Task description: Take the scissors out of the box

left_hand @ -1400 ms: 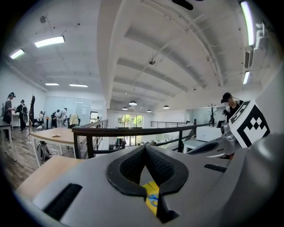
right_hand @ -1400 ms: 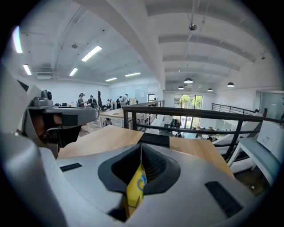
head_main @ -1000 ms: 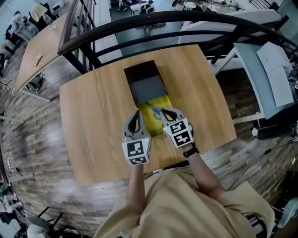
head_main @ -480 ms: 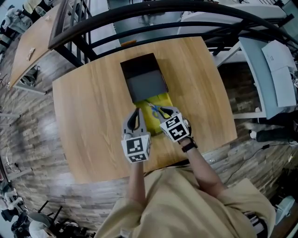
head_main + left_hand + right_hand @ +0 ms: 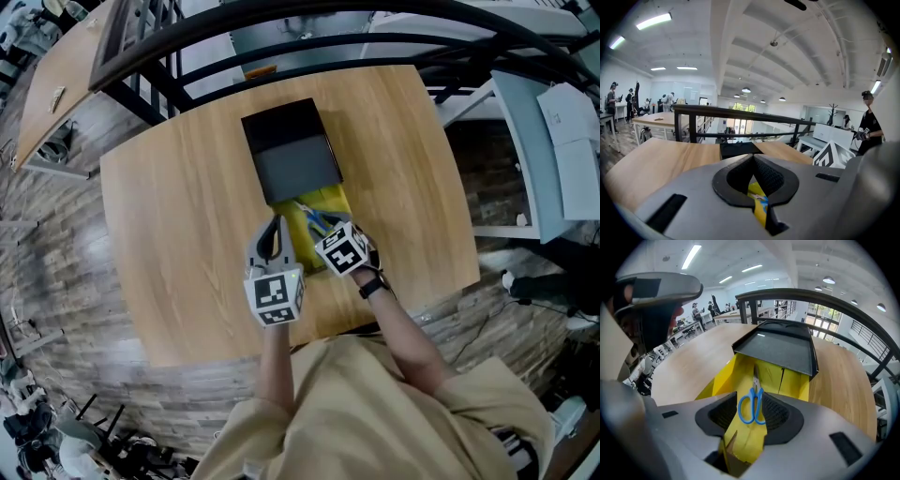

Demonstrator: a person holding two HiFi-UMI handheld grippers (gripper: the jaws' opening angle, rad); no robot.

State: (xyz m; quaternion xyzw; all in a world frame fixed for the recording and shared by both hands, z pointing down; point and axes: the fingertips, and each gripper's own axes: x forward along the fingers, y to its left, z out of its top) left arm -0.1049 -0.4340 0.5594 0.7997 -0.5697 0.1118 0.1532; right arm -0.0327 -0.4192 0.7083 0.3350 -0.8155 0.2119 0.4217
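Observation:
Blue-handled scissors (image 5: 308, 217) (image 5: 751, 405) lie on the yellow tray (image 5: 335, 201) (image 5: 740, 372), which is slid out of the black box (image 5: 292, 150) (image 5: 779, 348). My right gripper (image 5: 322, 226) (image 5: 751, 412) points steeply down over the tray. Its jaws are opening, with the scissors' handles between the pads and a gap on each side. My left gripper (image 5: 274, 234) (image 5: 753, 161) sits at the tray's left edge. Its jaws are closed, and a strip of yellow card shows between them.
The box stands mid-way across a wooden table (image 5: 169, 206), whose front edge is just below the grippers. A black railing (image 5: 281, 19) curves behind the table. Beyond are another wooden table (image 5: 56, 84) and a white desk (image 5: 553, 122). A person (image 5: 868, 123) stands far right.
My right gripper has sunk and tipped down over the scissors in the tray. The left gripper has dropped a little beside the tray's left edge.

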